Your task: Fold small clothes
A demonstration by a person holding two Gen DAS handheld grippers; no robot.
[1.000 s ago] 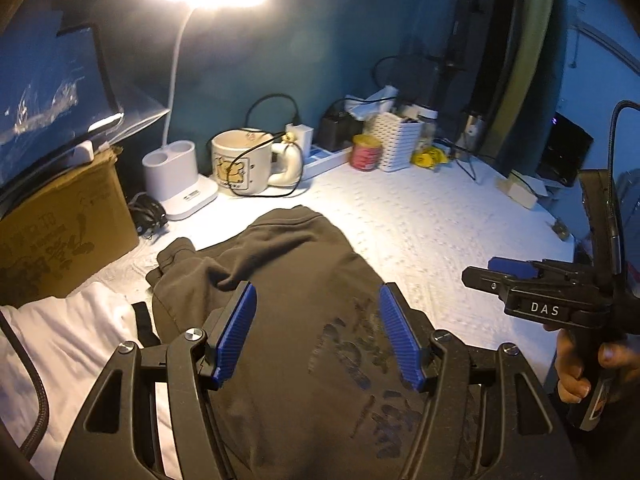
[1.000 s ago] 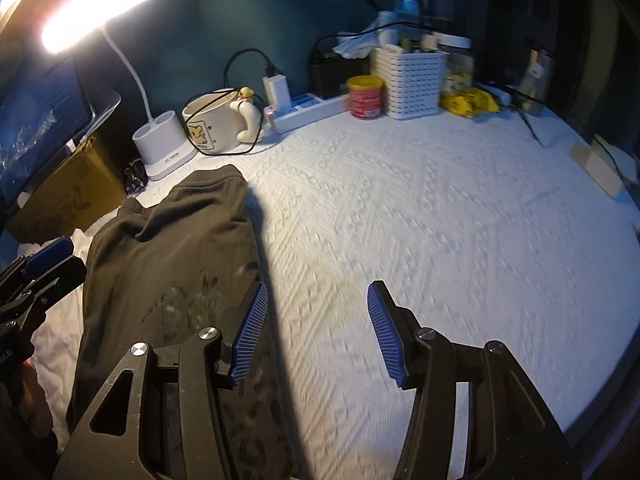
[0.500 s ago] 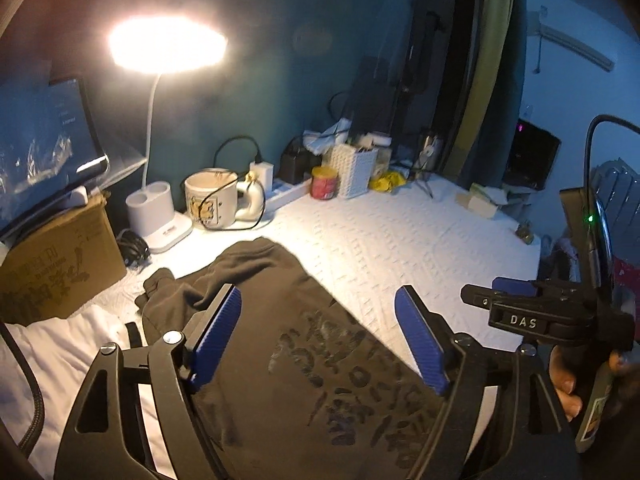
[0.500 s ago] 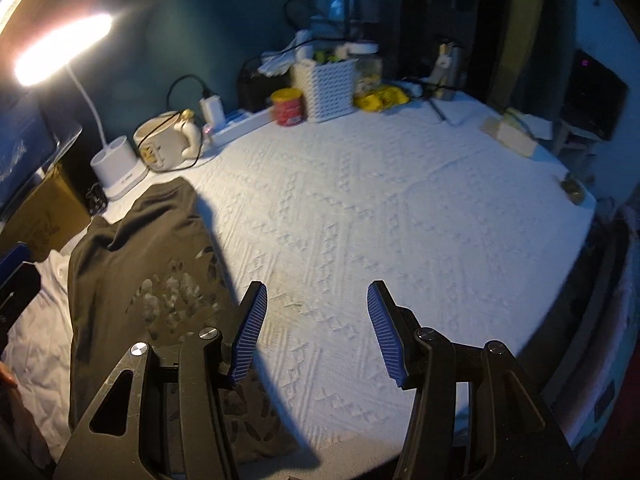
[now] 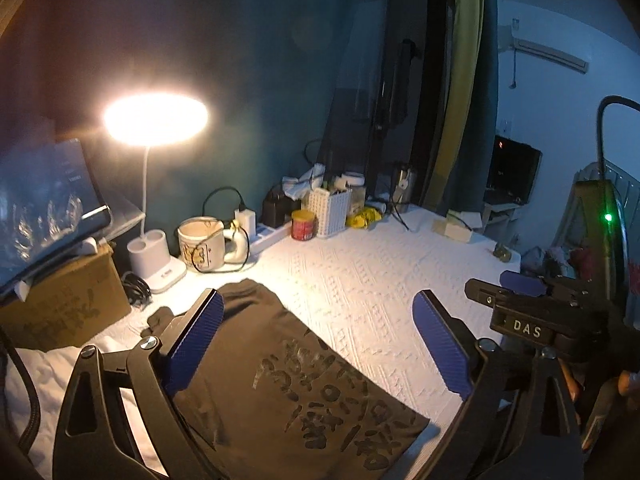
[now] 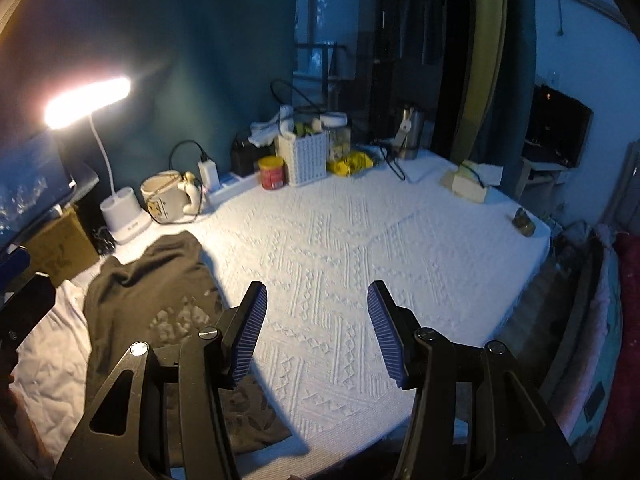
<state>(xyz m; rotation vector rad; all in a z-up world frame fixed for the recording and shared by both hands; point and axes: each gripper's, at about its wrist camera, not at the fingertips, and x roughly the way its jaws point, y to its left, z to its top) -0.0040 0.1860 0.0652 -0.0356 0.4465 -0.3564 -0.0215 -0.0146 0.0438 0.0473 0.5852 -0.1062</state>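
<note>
- Left wrist view: a desk lamp (image 5: 154, 216) is glowing at the back left, with a cream mug (image 5: 202, 244), a red tin (image 5: 303, 225) and a white slatted basket (image 5: 329, 211) lining up along the teal wall; a cardboard box (image 5: 68, 304) is sitting far left.
- Nothing is blocking the white textured cover (image 5: 360, 280) beyond the fingers.
- The left gripper (image 5: 320, 338) is hanging released, its jaws having just been opening wide, blue pads clear of the cloth below them.
- The dark brown garment (image 5: 288, 384) is lying folded into a long panel, darker printed characters facing up, one end reaching towards the lamp.
- The right gripper (image 5: 520, 300) is showing at the right edge, a hand (image 5: 624, 380) wrapped around its handle.
- Right wrist view: the same clutter is running along the back edge, a small dark object (image 6: 524, 222) sitting alone far right.
- The right gripper (image 6: 316, 332) is standing parted over bare cover, gripping nothing.
- The garment (image 6: 160, 300) is lying just left of it, flat, with a white cloth (image 6: 48, 340) beside it.
</note>
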